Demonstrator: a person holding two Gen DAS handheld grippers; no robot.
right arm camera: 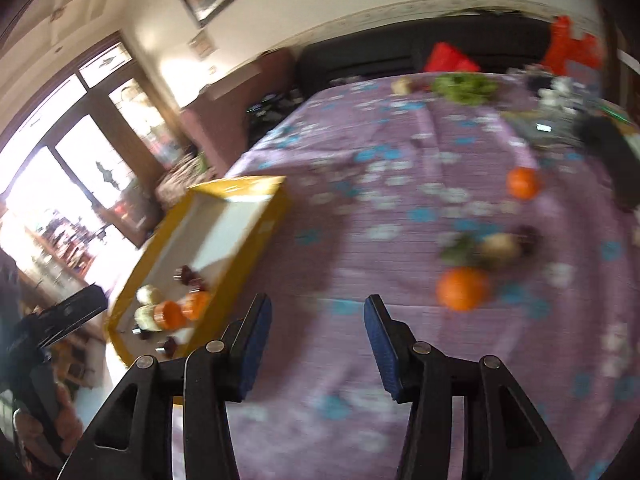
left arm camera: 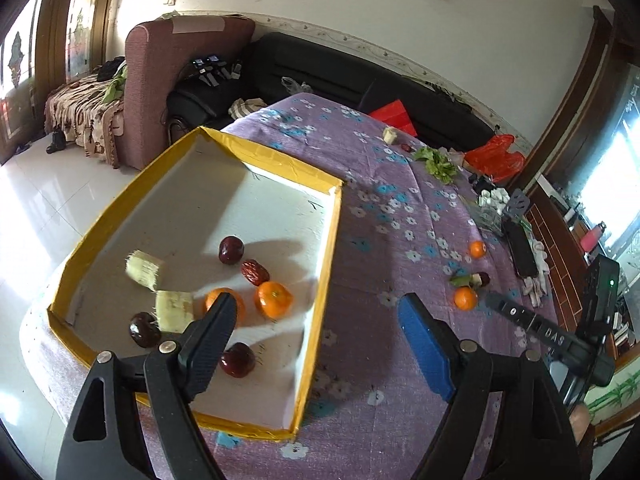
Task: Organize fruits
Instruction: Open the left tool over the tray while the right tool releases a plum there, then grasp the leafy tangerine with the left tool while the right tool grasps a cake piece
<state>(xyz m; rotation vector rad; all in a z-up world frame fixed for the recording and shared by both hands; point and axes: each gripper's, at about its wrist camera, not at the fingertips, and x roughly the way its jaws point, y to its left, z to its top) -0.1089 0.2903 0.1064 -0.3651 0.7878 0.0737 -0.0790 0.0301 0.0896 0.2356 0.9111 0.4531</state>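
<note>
Left tool [left arm camera: 316, 308]: wide, empty, above box [left arm camera: 332, 232] edge. Right tool [right arm camera: 316, 312]: wide, empty; orange [right arm camera: 463, 289] ahead-right on table [right arm camera: 360, 208].

Bare cloth [right arm camera: 340, 208] between yellow-rimmed box [left arm camera: 320, 264] and scattered oranges [right arm camera: 463, 288] — open passage.

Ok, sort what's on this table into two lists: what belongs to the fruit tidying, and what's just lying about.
Part of the job:
yellow-edged box holding fruit already
near tangerine on the cloth
far tangerine on the cloth
dark red fruit between them
left gripper, open
right gripper, open

Just lying about:
leafy greens
red plastic bag
black phone
purple flowered tablecloth
</note>
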